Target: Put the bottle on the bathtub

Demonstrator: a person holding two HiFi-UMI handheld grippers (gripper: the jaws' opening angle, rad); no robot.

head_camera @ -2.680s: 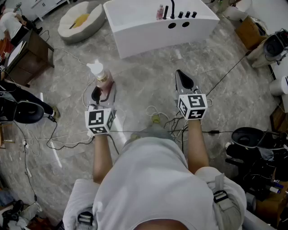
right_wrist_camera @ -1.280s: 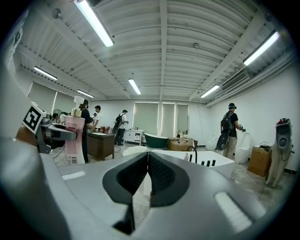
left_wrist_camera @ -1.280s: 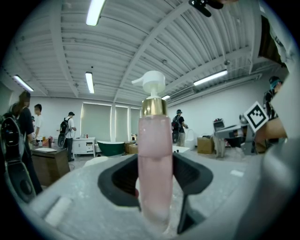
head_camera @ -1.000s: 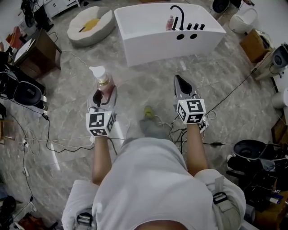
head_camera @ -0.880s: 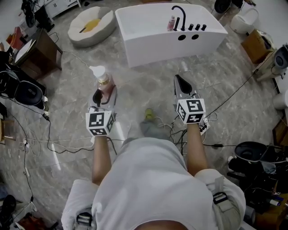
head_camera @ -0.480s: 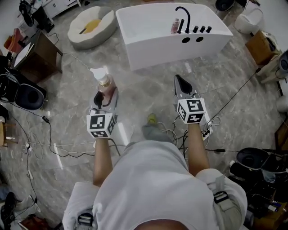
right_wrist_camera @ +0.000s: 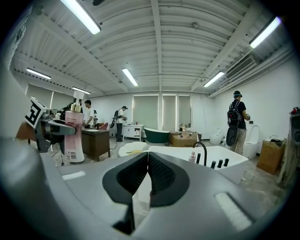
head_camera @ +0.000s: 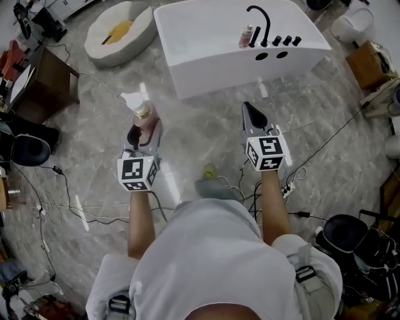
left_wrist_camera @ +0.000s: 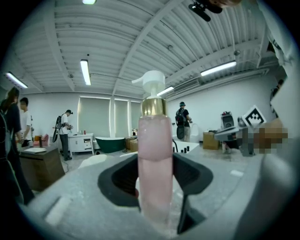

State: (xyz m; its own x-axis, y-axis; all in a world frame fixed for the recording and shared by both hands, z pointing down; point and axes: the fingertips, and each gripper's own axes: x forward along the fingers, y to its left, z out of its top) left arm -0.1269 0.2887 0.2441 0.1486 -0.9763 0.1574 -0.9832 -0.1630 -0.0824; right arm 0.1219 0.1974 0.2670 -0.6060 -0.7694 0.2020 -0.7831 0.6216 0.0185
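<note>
1. Our left gripper (head_camera: 143,127) is clamped on the pink bottle (head_camera: 144,117), with one jaw pressed on each side of it
2. We see the bottle standing upright in those jaws, with a white pump top (head_camera: 132,98) above a gold ring (left_wrist_camera: 153,107)
3. Our right gripper (head_camera: 252,114) is closed with nothing in it, and its two jaws touch each other
4. We hold both grippers out in front of us, above the grey floor (head_camera: 200,131), side by side and well apart
5. We see the white bathtub (head_camera: 219,72) on the floor ahead of us, and neither gripper touches it
6. We are holding the bottle in the air, so it is not on the bathtub yet
7. On the flat ledge of the bathtub we see a black tap (head_camera: 259,19), with three black knobs (head_camera: 287,41) in a row to its right
8. We see a small pink bottle (head_camera: 246,36) on that ledge too, just beside the tap on its left
9. To the left of the bathtub lies a round white cushion (head_camera: 119,28) with something yellow on it, and a dark wooden table (head_camera: 37,81) stands farther left
10. We see cables (head_camera: 247,186) on the floor near our feet
11. Far back in the room we see a dark green tub (right_wrist_camera: 157,134) and a person with a backpack (right_wrist_camera: 236,123)
</note>
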